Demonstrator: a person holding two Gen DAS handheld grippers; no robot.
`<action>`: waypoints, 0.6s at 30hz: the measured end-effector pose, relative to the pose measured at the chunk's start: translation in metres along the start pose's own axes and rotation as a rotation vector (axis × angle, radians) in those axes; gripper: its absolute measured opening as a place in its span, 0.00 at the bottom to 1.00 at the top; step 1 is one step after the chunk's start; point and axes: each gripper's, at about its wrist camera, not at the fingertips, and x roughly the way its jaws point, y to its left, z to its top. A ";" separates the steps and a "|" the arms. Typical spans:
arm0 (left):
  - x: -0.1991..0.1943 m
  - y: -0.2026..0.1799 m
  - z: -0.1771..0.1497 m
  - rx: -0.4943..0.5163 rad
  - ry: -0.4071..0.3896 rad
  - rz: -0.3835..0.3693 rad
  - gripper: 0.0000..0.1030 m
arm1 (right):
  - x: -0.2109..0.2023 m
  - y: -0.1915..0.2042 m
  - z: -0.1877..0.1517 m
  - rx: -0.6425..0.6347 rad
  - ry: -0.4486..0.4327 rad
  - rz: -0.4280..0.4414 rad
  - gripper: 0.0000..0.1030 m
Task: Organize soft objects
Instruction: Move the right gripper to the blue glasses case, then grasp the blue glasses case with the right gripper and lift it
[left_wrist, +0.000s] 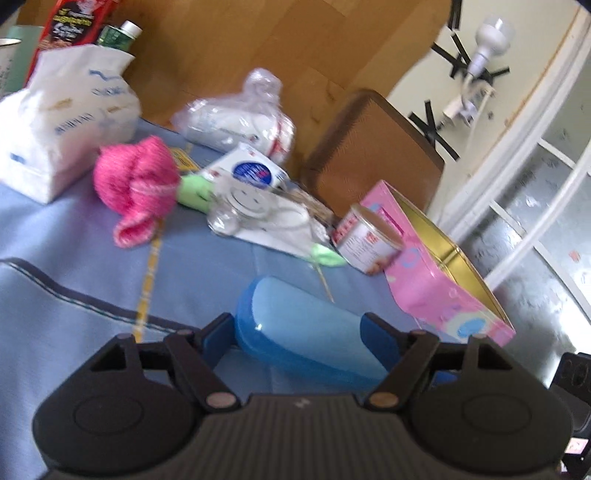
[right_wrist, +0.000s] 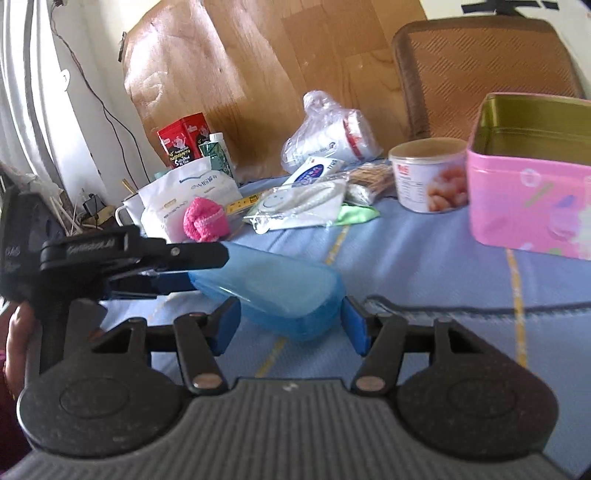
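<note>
A translucent blue oblong case (left_wrist: 306, 328) lies on the blue cloth (left_wrist: 92, 266). My left gripper (left_wrist: 301, 328) has its blue pads on both sides of the case and looks shut on it. In the right wrist view the same case (right_wrist: 273, 288) lies between my right gripper's (right_wrist: 291, 325) blue pads, which stand just off its near end; the left gripper (right_wrist: 207, 258) holds its far left end. A pink knitted cloth (left_wrist: 136, 181) lies further back, also in the right wrist view (right_wrist: 203, 219).
An open pink tin box (left_wrist: 443, 280) (right_wrist: 532, 199) stands at the right, a small can (left_wrist: 369, 240) (right_wrist: 428, 177) beside it. A tissue pack (left_wrist: 62, 122), bagged white items (left_wrist: 243, 114), a packaged cord (left_wrist: 258, 210), a green cloth (right_wrist: 356, 216) and a brown chair (right_wrist: 480, 70) lie beyond.
</note>
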 end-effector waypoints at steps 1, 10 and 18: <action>0.001 -0.002 -0.001 0.009 -0.001 -0.003 0.77 | -0.003 -0.001 -0.002 -0.006 -0.006 -0.003 0.61; -0.018 0.009 0.002 0.039 -0.081 0.070 0.90 | -0.003 0.006 -0.007 -0.103 -0.023 -0.026 0.74; -0.016 0.017 0.002 0.006 -0.071 0.026 0.90 | 0.007 0.016 -0.012 -0.187 0.007 -0.048 0.77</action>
